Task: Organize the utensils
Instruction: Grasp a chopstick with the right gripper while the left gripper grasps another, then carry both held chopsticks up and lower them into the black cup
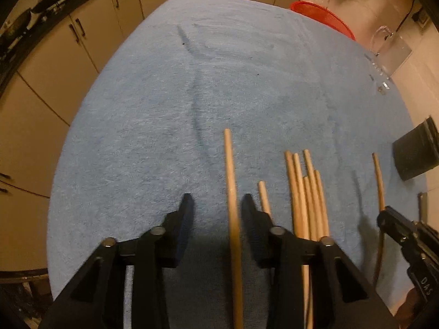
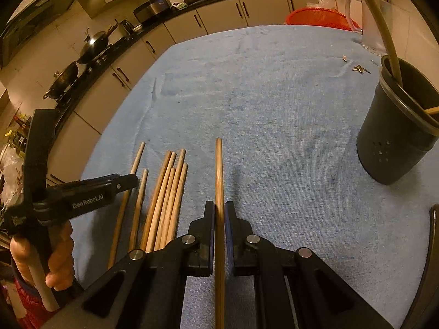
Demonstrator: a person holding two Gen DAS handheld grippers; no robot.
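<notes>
Several wooden chopsticks (image 1: 307, 197) lie side by side on a blue cloth (image 1: 219, 82). My left gripper (image 1: 216, 200) is open, its jaws either side of one chopstick (image 1: 231, 192) that lies on the cloth. My right gripper (image 2: 219, 208) is shut on a darker chopstick (image 2: 219, 175) and holds it pointing forward. The bundle of chopsticks (image 2: 167, 194) lies to its left. A dark utensil holder (image 2: 395, 131) stands at the right with utensils in it. The left gripper also shows in the right wrist view (image 2: 129, 181).
A red basket (image 2: 321, 16) and a clear jug (image 2: 356, 8) stand at the cloth's far right edge. Small metal bits (image 2: 359, 68) lie near the holder. Kitchen cabinets (image 2: 164, 38) and a stove with pans (image 2: 93, 44) run behind the table.
</notes>
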